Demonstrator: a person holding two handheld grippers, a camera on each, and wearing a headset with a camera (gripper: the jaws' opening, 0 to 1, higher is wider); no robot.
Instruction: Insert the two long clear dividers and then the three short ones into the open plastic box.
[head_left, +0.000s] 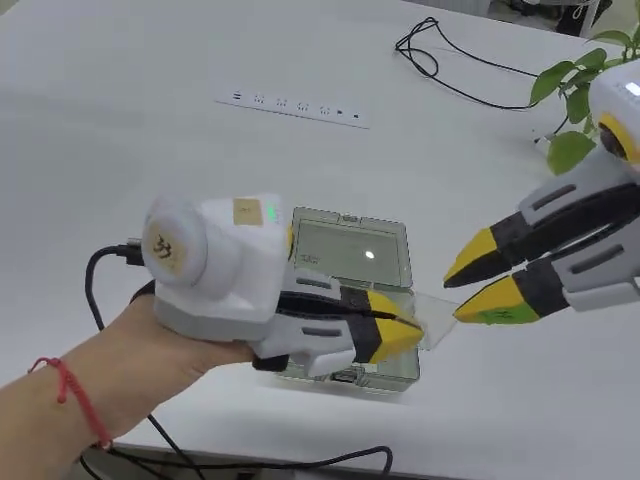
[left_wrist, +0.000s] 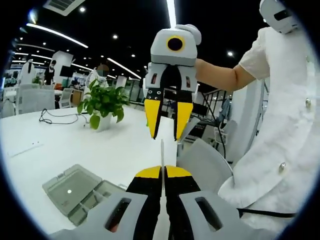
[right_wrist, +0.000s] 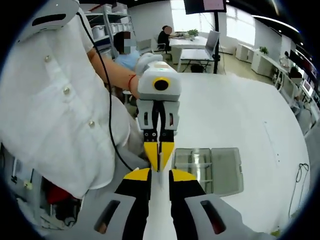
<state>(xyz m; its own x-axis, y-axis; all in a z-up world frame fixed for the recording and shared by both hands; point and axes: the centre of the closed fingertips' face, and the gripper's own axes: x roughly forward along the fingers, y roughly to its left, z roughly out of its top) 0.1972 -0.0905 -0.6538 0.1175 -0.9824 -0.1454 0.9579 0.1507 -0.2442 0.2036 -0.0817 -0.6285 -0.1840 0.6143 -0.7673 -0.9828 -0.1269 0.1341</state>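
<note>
Over the open box (head_left: 388, 374) on the counter (head_left: 150, 130), our left claw (head_left: 412, 332) pinches a clear divider (head_left: 436, 318) edge-on while the right claw (head_left: 453, 297) hangs spread at three o'clock; we should steady its free end, then lower it squarely.

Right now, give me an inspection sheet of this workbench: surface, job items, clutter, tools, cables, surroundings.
Surface: white table, nothing spilled on it.
Job's things: open plastic box, lid laid back; one clear divider held above it.
Clutter: power strip.
Tools: left tool shut on the divider; right tool open, facing it.
Cables: black cable loose on the table; black lead runs from the left tool.
Surroundings: potted plant; desks beyond.
</note>
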